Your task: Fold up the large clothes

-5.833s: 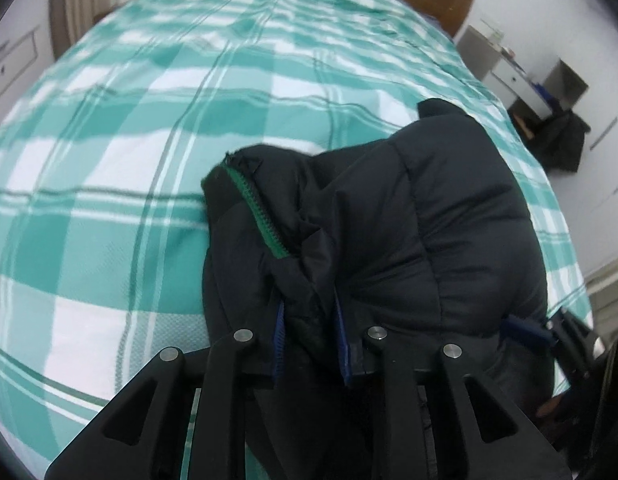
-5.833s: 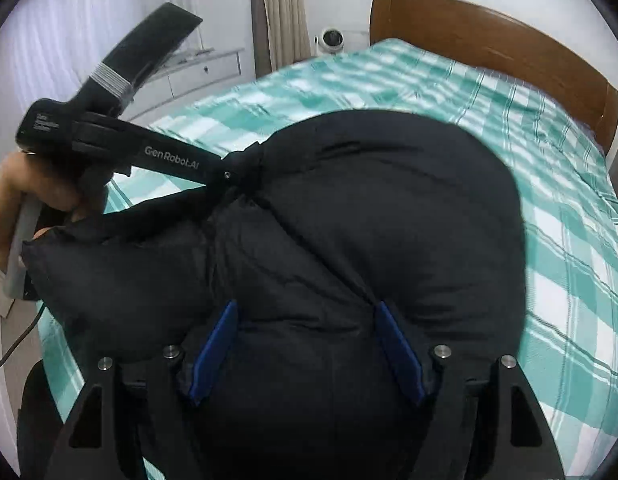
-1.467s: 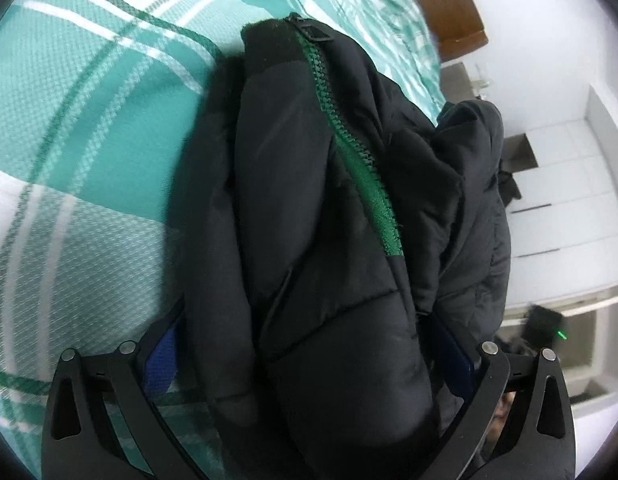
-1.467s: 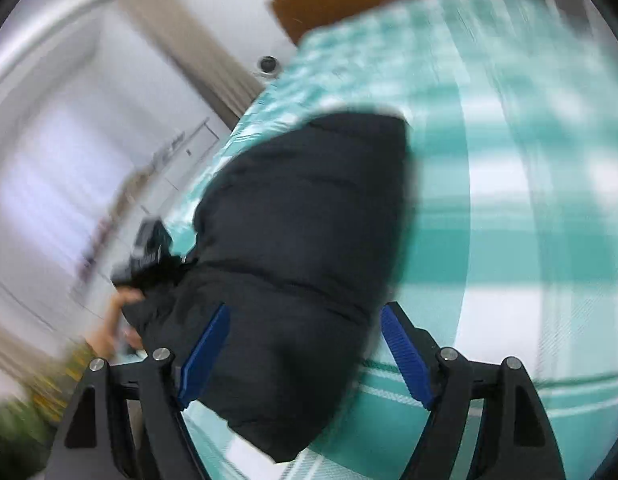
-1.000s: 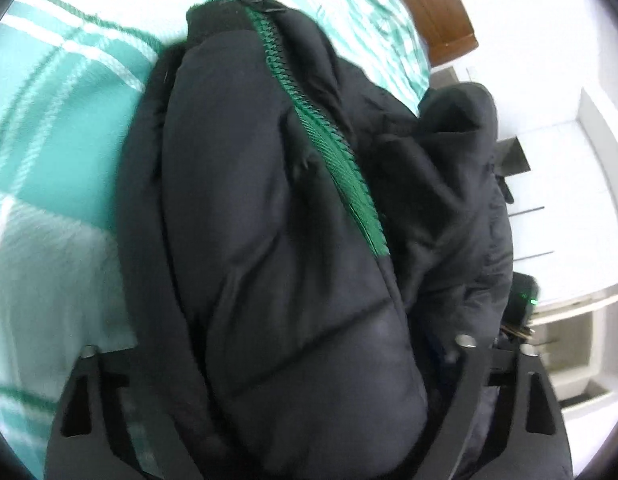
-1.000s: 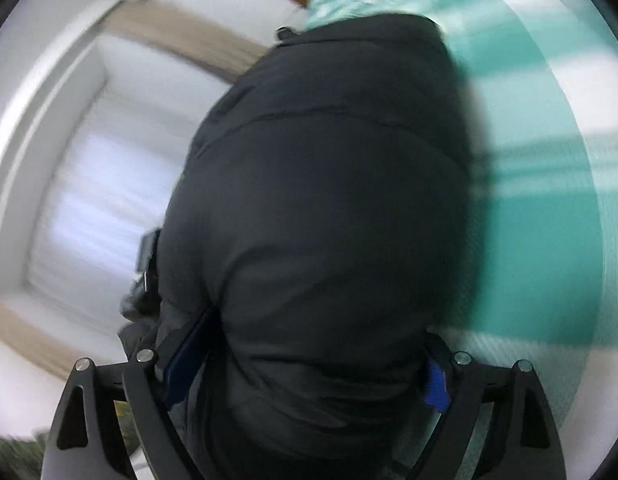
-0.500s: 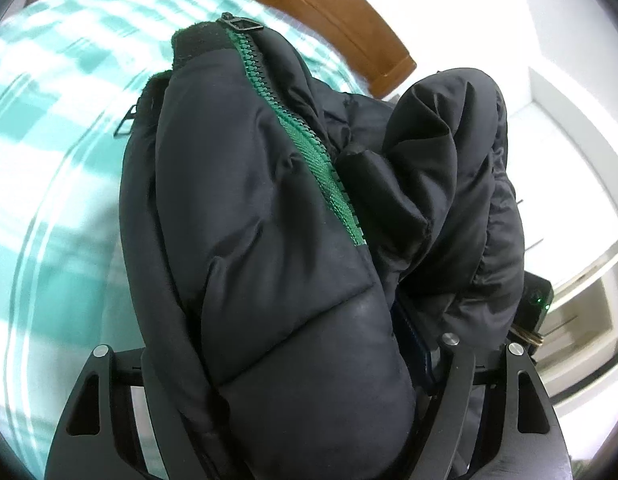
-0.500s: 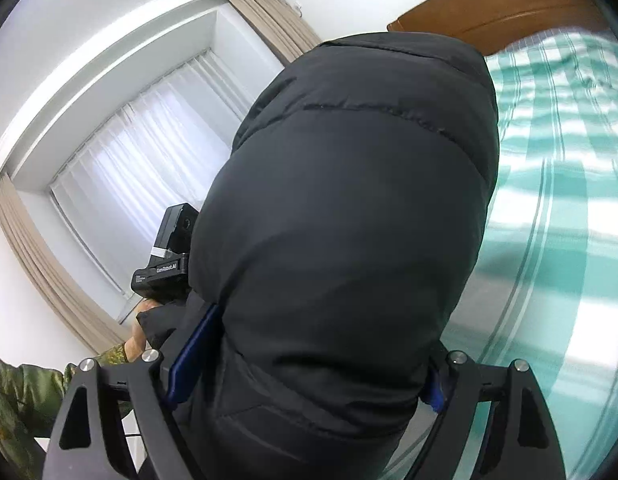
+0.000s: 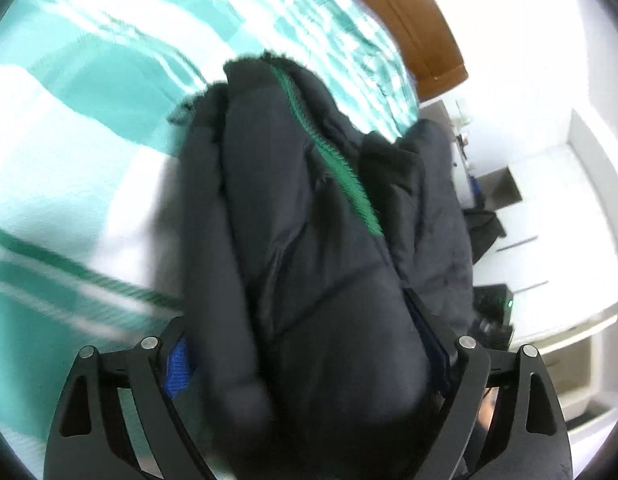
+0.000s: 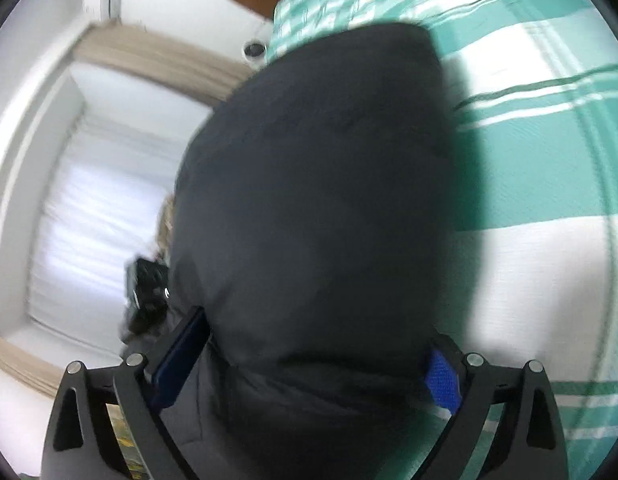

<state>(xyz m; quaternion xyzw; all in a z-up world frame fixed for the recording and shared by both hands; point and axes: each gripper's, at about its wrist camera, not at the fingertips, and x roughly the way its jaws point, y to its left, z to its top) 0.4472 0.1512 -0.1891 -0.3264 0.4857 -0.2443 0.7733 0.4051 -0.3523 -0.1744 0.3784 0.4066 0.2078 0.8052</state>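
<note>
Biggest risk I can see from here: that bulky black quilted puffer jacket (image 9: 317, 280) is thick and slippery-looking, and it's only bundled, not flat. If either grip lets up, I'd guess the puffy layers just spring open and the whole fold flops apart onto the bed. It could also land crooked or half off the edge, since it's being carried in the air over the teal-and-white checked bedspread (image 9: 89, 100).

The left gripper (image 9: 309, 360) has its jaws spread wide around a fat wad of the jacket, blue pads pressed into both sides. Same story with the right gripper (image 10: 309, 364), jaws wide and squeezing the other end.

The jacket itself looks folded into a chunky roll, with a bright green zipper strip (image 9: 329, 152) running diagonally along the top. The right side shows only smooth dark fabric. Everything's a bit motion-blurred. Brown wooden headboard (image 9: 413, 28) is at the far end.
</note>
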